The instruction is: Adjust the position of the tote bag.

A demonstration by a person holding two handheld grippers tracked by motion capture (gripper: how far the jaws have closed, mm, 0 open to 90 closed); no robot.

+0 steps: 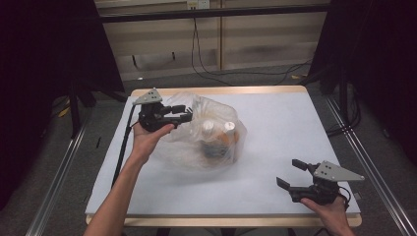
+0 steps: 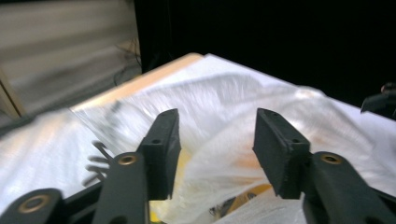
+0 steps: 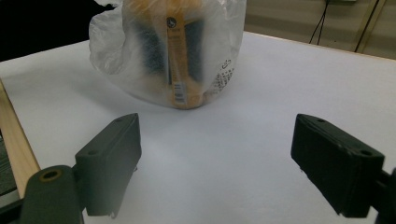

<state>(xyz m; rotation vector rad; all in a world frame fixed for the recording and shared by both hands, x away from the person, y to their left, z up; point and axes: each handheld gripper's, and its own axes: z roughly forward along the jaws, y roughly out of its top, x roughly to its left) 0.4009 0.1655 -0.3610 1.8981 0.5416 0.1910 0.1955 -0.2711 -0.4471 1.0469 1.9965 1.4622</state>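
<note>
Closing half-parted on loose film near the table's [image 1: 275, 128] far-left corner, left gripper [image 2: 215, 140] risks slipping off the plastic bag [image 1: 206, 130], toppling its bottles [image 1: 219, 132]; right gripper [image 1: 294, 173] idles released.

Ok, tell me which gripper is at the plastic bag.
The left gripper, at the plastic bag's left edge; the right gripper sits apart, near the table's front corner.

No word or number can be read. The orange bottle label [image 3: 176, 60] inside the clear plastic bag [image 3: 112, 51], upper middle of the right gripper view, carries print too small to read. Dark marks on the bag's lower right are likewise illegible.
</note>
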